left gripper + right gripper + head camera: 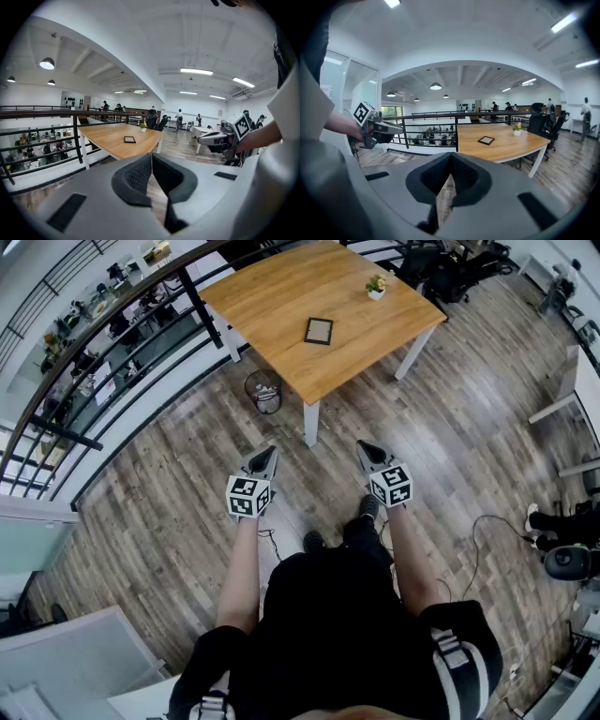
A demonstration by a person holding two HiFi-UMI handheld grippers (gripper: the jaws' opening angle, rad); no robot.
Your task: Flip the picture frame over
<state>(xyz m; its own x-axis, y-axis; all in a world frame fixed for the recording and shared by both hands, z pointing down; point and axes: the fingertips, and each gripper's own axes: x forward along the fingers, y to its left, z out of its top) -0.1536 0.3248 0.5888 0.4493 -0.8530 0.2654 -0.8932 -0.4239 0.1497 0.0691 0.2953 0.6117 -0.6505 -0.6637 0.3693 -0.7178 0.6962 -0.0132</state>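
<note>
A small dark picture frame (319, 331) lies flat on a wooden table (281, 296) well ahead of me; it also shows as the frame (130, 139) in the left gripper view and the frame (486, 140) in the right gripper view. My left gripper (268, 453) and right gripper (363, 446) are held side by side above the floor, well short of the table. Both are shut with nothing between the jaws. In the gripper views the left gripper (151, 157) and right gripper (451, 157) point towards the table.
A small potted plant (376, 287) stands on the table near its far right corner. A wire waste bin (264, 392) sits on the floor by the table's near leg. A black railing (112, 352) runs along the left. Office chairs (450, 273) stand beyond the table.
</note>
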